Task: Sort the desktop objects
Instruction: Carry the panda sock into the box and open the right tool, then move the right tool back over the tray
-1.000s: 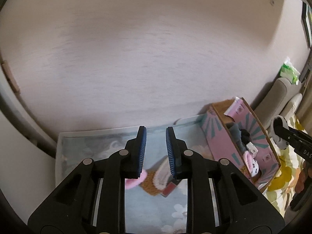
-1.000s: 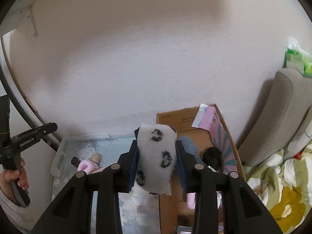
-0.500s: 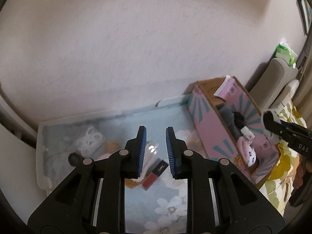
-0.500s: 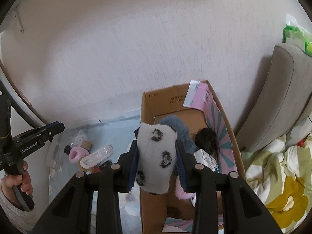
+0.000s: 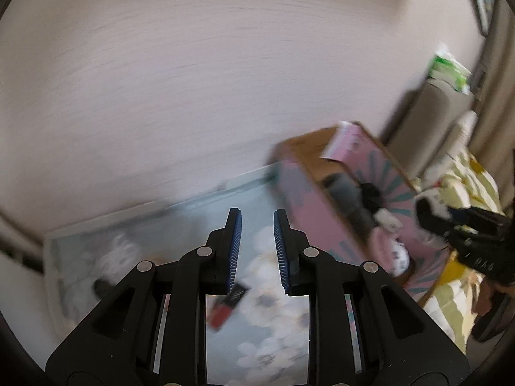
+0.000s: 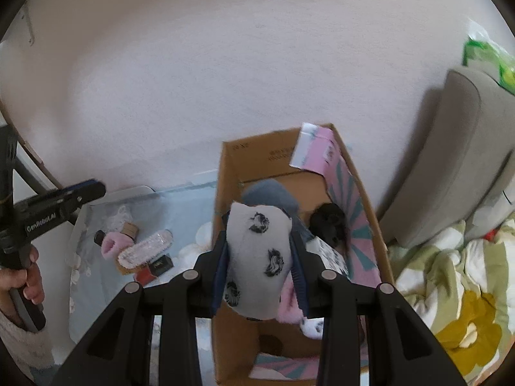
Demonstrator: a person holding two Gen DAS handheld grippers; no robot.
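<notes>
My right gripper (image 6: pixel 259 244) is shut on a white sock with black prints (image 6: pixel 257 257) and holds it above the open pink cardboard box (image 6: pixel 225 173), which holds grey, black and pink socks. My left gripper (image 5: pixel 257 231) is open and empty above the floral desk mat (image 5: pixel 267 321); a red and black lipstick box (image 5: pixel 225 305) lies below its fingers. The left gripper also shows at the left of the right wrist view (image 6: pixel 80 193). The box shows at the right of the left wrist view (image 5: pixel 309 199), blurred.
On the mat left of the box lie a clear hairbrush (image 6: pixel 145 247), a pink fluffy item (image 6: pixel 111 244), a small dark bottle (image 6: pixel 99 236) and white lace (image 6: pixel 120 214). A grey cushion (image 6: pixel 457 160) and floral bedding (image 6: pixel 450 289) lie right of the box. A wall stands behind.
My right gripper has moved with the sock from beside the box to over its opening. My left gripper has drifted to the right over the mat, jaws unchanged.
</notes>
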